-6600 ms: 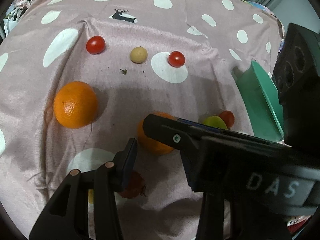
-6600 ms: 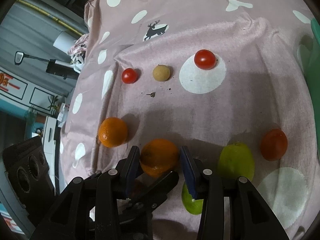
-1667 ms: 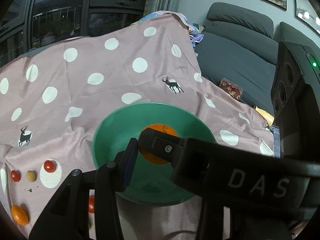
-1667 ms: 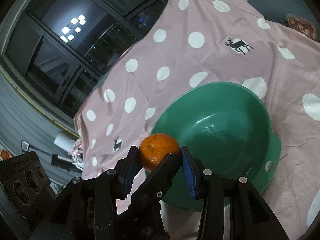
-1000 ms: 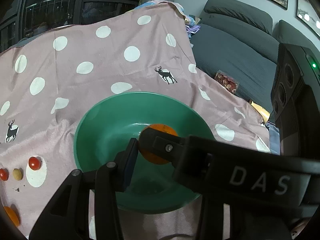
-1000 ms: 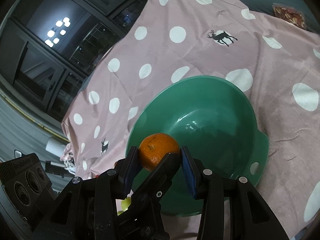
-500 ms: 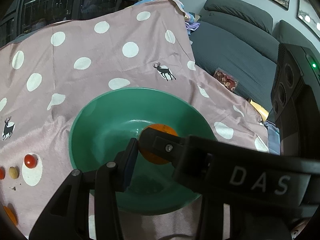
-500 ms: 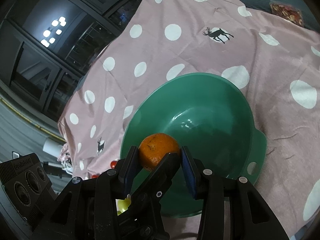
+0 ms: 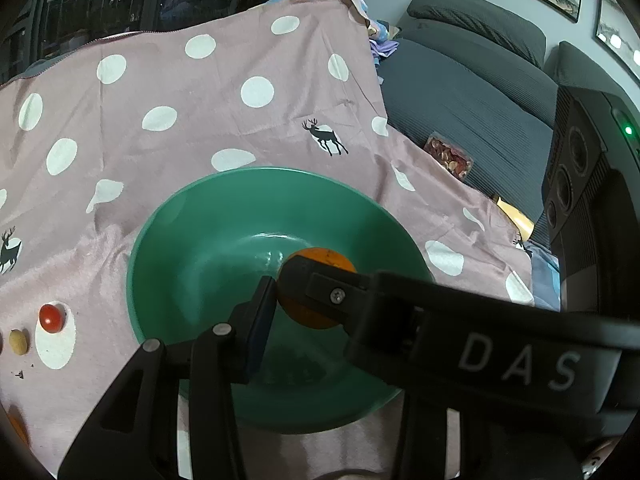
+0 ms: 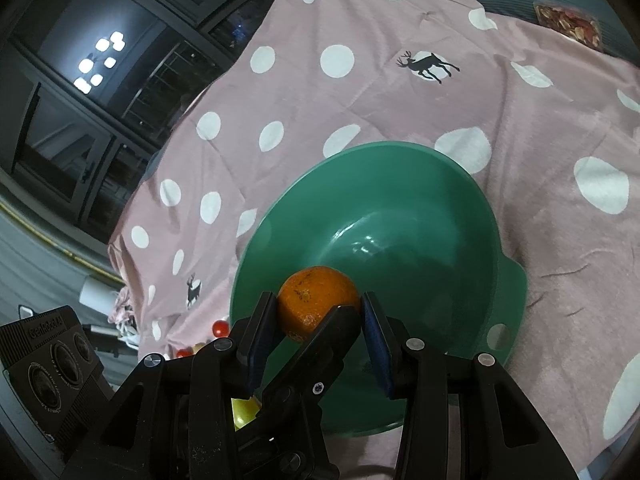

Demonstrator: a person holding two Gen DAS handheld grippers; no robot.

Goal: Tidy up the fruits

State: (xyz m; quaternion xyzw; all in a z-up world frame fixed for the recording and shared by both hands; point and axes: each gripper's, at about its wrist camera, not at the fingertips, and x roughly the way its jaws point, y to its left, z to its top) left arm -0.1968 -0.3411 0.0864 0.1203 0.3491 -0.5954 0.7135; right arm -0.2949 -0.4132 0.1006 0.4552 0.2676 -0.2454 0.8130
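1. Hovering over the green bowl (image 10: 452, 184), an orange (image 10: 318, 302) is pinched between the blue pads of the right hand-held gripper (image 10: 320, 316); it is held above the near side of the basin, not resting on it.
2. The left hand-held gripper (image 9: 276, 312) is crossed with the right one, and the same orange (image 9: 316, 300) appears squeezed from its side too; only one of its fingers is clearly seen, so a full grip there is judged likely rather than certain.
3. If only one pair of jaws is released, the fruit could be dragged sideways and knocked against the rim.
4. A drop from this height onto the smooth, sloped wall could let the orange roll or bounce out onto the pink spotted cloth (image 9: 168, 80).
5. The light bowl could be nudged by the crossed fingers and slid over the soft cloth.
6. A cherry tomato (image 9: 51, 318) and a small tan fruit (image 9: 18, 342) are left well apart, to the bowl's left.
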